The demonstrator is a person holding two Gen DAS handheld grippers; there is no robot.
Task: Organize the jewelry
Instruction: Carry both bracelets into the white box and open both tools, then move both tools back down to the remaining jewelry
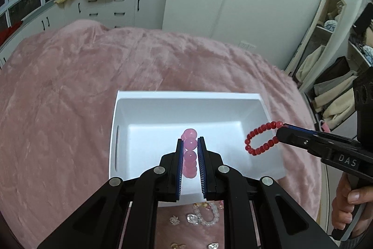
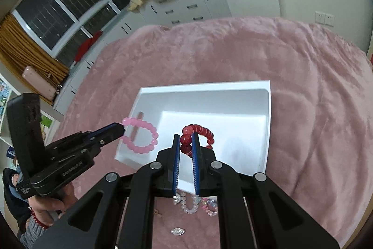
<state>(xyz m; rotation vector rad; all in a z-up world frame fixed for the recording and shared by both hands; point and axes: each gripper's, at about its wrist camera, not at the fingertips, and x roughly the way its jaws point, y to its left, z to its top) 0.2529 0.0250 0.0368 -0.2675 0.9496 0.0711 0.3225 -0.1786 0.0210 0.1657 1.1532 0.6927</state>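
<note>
A white open box (image 1: 188, 96) (image 2: 207, 89) lies on the pink plush blanket. My left gripper (image 1: 190, 144) (image 2: 122, 128) is shut on a pink bead bracelet (image 1: 190, 155) (image 2: 149, 132) and holds it above the box's left part. My right gripper (image 2: 185, 139) (image 1: 281, 128) is shut on a red bead bracelet (image 2: 200, 130) (image 1: 258, 139), which hangs over the box's right side. Both bracelets dangle free of the box floor.
Loose jewelry lies on the blanket (image 1: 70, 85) in front of the box: a clear bead bracelet (image 1: 209, 216) (image 2: 190, 205), crystal brooches (image 1: 192, 218) (image 2: 177, 231), a pastel bracelet (image 2: 209, 205). A hand (image 1: 349, 202) holds the right gripper. White drawers and a wardrobe stand beyond.
</note>
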